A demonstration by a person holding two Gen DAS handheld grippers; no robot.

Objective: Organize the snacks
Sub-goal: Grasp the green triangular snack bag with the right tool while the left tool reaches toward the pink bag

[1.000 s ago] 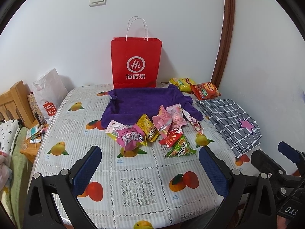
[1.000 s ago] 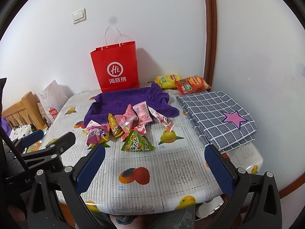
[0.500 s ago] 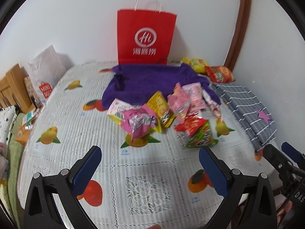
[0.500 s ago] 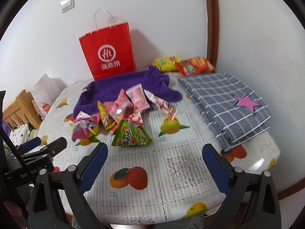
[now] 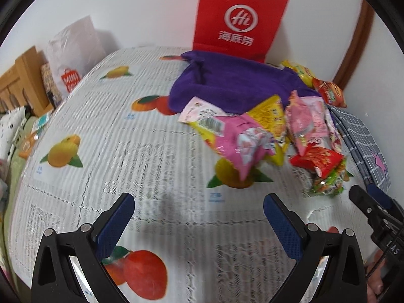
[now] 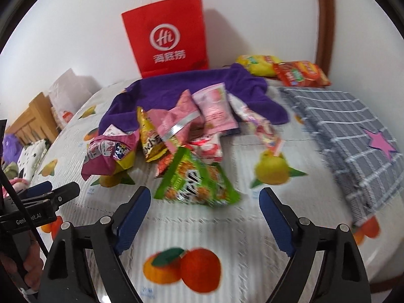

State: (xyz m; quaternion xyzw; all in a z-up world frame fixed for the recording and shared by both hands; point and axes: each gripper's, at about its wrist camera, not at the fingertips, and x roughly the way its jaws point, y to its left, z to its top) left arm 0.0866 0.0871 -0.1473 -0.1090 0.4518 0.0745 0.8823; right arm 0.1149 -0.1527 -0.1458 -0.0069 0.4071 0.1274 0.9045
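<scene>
Your snack packets (image 6: pixel 181 139) lie in a loose heap near the middle of the bench (image 6: pixel 192 229), spilling off the front edge of the purple cloth (image 6: pixel 247 88). Treat them as light, air-puffed foil and film bags: slick, crinkly, easily crushed. Take each by a crimped end seam or a corner rather than across the belly.

The green packet (image 6: pixel 197 184) is nearest the front edge, just ahead of your right tongs (image 6: pixel 204 217), whose jaws stand apart and have just been narrowing, with nothing between them. Your left tongs (image 5: pixel 199 217) are also apart and empty, over bare tablecloth; the magenta packet (image 5: pixel 242 144) is the closest to them.

The packets overlap, so lifting one will likely drag its neighbours. A yellow bag (image 6: pixel 257 63) and an orange bag (image 6: pixel 300 73) sit apart at the far right corner. The folded checked cloth (image 6: pixel 348 131) runs along the right edge, and the red paper bag (image 6: pixel 166 32) stands at the far edge against the wall; whether it is open at the top is hard to tell from here.
</scene>
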